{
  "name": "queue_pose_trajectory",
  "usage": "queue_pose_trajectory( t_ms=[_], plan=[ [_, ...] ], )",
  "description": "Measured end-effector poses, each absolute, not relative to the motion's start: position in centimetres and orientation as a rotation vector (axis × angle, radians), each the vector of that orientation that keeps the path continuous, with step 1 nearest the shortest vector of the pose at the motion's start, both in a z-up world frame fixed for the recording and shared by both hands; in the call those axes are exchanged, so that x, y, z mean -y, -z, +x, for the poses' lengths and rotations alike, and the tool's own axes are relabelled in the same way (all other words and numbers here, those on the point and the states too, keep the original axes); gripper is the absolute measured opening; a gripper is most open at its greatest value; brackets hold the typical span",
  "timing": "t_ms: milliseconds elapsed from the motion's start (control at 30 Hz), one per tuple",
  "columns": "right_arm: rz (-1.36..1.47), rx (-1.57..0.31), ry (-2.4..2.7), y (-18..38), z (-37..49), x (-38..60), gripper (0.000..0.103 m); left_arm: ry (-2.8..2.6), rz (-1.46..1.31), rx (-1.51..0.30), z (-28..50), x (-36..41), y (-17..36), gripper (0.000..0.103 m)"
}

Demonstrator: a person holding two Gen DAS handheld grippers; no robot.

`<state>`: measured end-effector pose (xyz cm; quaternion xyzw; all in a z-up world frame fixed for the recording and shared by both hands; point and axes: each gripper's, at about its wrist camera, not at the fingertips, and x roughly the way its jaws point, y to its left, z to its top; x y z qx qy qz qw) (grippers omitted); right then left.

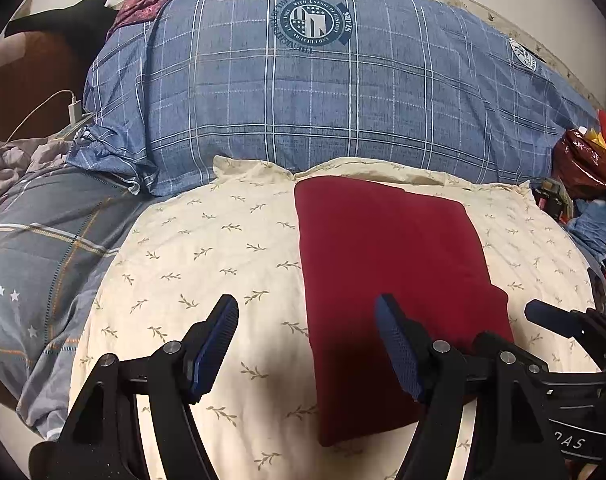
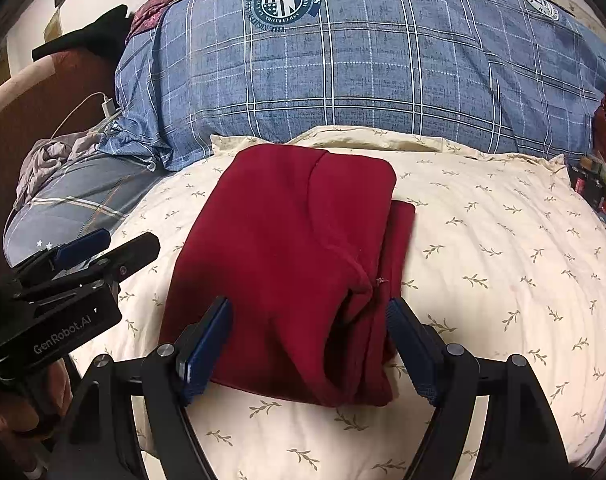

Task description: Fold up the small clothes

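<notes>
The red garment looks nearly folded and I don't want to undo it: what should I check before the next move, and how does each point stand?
1. Left claw open and empty: ok.
2. Right claw open, nothing pinched: ok; it hovers over the garment's near end.
3. Red garment folded into a compact stack: ok.
4. Edges aligned: not ok; a lower layer sticks out along the right side.
5. Garment wholly on the cream leaf-print pillow: ok.
6. Underside layers smooth: cannot tell.

Cream leaf-print pillow (image 1: 207,248), blue plaid quilt (image 1: 323,104) behind, white charger (image 1: 74,109) left.
</notes>
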<state>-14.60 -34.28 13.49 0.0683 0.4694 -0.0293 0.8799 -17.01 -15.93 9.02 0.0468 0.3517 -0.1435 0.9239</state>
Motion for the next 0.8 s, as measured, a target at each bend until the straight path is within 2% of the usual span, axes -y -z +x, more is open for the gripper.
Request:
queue_pose_trajectory(
  t_ms=[800],
  plan=[
    [0.143, -1.021, 0.053, -12.0, -13.4, 34.2, 0.081, 0.288, 0.1, -0.76, -15.4, 16.6, -7.7, 0.07]
  ],
)
